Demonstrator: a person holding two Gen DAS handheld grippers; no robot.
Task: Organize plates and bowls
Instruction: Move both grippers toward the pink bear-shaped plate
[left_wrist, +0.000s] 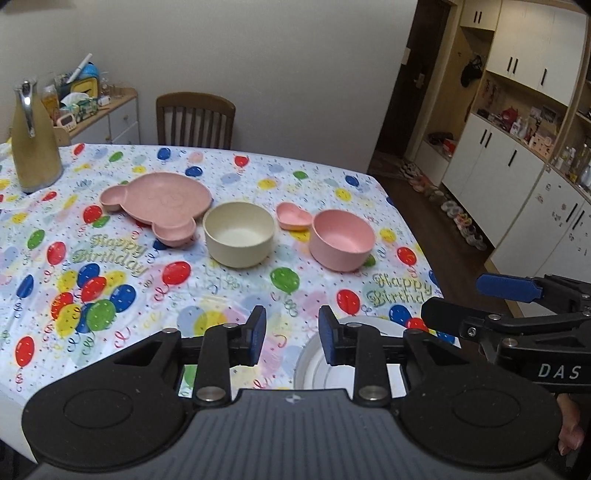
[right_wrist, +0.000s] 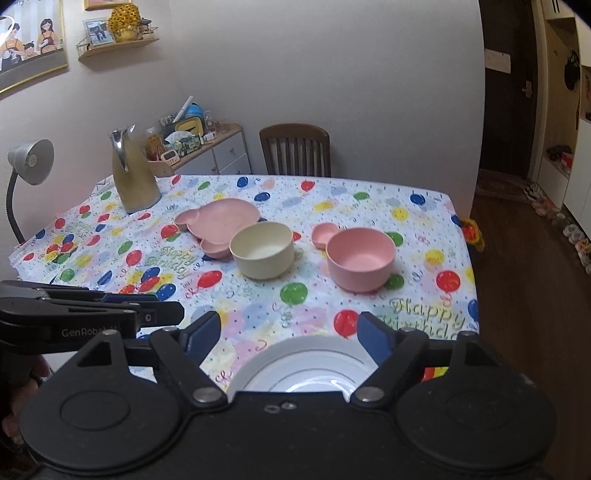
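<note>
Balloon-print tabletop (right_wrist: 258, 317) holds white plates (right_wrist: 314, 365) stacked at 6 o'clock; cream bowl (right_wrist: 263, 251), pink bowl (right_wrist: 360, 260), bear-shaped pink plate (right_wrist: 221, 221) and small pink dish (right_wrist: 323, 233) wait unsorted toward 12. Left gripper (left_wrist: 291, 334) stands partly open, right gripper (right_wrist: 290, 334) wide, both empty.

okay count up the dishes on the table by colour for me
Pink: 4 – bear plate, heart dish, bowl, small dish
Cream: 1 – bowl
White: 1 – plate
Total: 6
</note>
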